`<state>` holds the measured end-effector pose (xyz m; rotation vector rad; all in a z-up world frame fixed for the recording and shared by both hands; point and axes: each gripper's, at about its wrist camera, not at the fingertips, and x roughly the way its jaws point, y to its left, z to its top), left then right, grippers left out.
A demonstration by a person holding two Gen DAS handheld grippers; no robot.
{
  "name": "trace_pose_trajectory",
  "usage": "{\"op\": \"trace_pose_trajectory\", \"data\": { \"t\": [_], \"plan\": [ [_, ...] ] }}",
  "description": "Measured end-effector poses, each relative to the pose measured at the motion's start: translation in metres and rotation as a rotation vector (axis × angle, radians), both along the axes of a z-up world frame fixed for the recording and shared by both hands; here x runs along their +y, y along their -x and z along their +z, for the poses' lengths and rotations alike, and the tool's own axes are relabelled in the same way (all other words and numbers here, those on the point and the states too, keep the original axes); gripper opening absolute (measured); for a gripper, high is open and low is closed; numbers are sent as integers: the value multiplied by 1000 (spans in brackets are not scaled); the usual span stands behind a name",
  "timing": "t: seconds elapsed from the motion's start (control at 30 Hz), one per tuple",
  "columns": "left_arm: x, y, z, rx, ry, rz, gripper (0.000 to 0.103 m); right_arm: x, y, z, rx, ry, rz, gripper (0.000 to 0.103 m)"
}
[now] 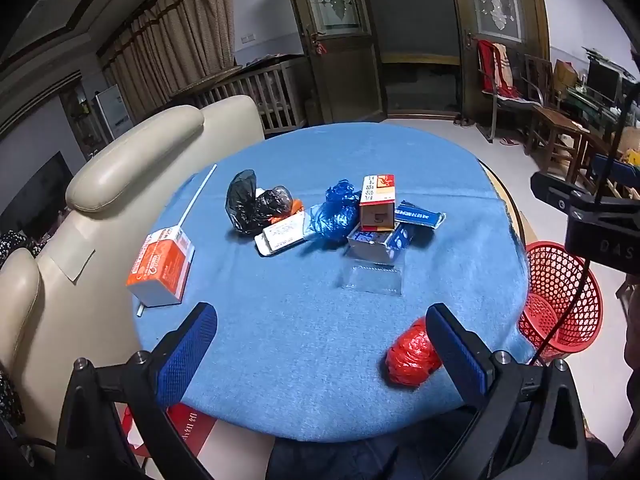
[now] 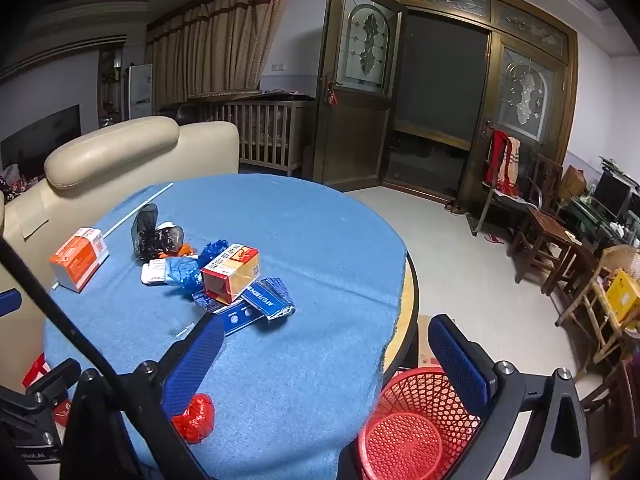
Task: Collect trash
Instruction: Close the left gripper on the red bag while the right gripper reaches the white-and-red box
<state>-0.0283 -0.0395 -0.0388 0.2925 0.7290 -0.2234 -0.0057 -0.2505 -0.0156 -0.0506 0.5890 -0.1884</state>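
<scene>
Trash (image 2: pixel 224 276) on blue tablecloth (image 2: pixel 300 240)

Left gripper (image 1: pixel 322 344) and right gripper (image 2: pixel 326 354) gape wide, both empty, angled downward

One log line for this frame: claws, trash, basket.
left claw: open, empty | right claw: open, empty | trash: red wad, boxes, bags on blue cloth | red basket: empty, beside table

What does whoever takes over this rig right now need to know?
Left gripper: fingers wide open, nothing held, above the near table edge beside the red crumpled bag.
Right gripper: open, nothing held, above the table's right edge and the red basket.
Trash on the blue cloth: orange carton, black bag, blue bag, boxes.
Done: nothing visibly collected.
Left: everything; red crumpled bag is nearest.
</scene>
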Motion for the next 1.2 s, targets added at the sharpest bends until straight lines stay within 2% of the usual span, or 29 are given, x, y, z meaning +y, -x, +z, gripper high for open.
{"op": "trace_pose_trajectory", "data": {
  "t": [0.17,0.27,0.4,0.57,0.8,0.9,1.0,1.03,1.2],
  "plan": [
    [-1,0,-5,20,3,-19,103,2,1,0,-5,0,0,103],
    [2,-4,-14,69,24,-30,103,1,-2,-3,8,-5,2,103],
    [5,-11,-30,143,55,-37,103,-5,-8,-13,26,-54,12,103],
    [9,-21,-48,231,130,-65,103,-13,-16,-24,63,-124,22,103],
    [-1,-28,-67,286,132,-100,101,-23,-36,-38,101,-212,83,103],
    [-9,-30,-75,319,137,-134,100,-25,-57,-38,119,-293,150,103],
    [-17,-36,-84,357,139,-159,90,-16,-93,-42,171,-372,242,103],
    [-20,-38,-89,377,148,-172,86,-12,-104,-42,159,-382,256,103],
    [-25,-51,-113,475,191,-205,66,3,-170,-63,323,-471,257,103]
  ]
}}
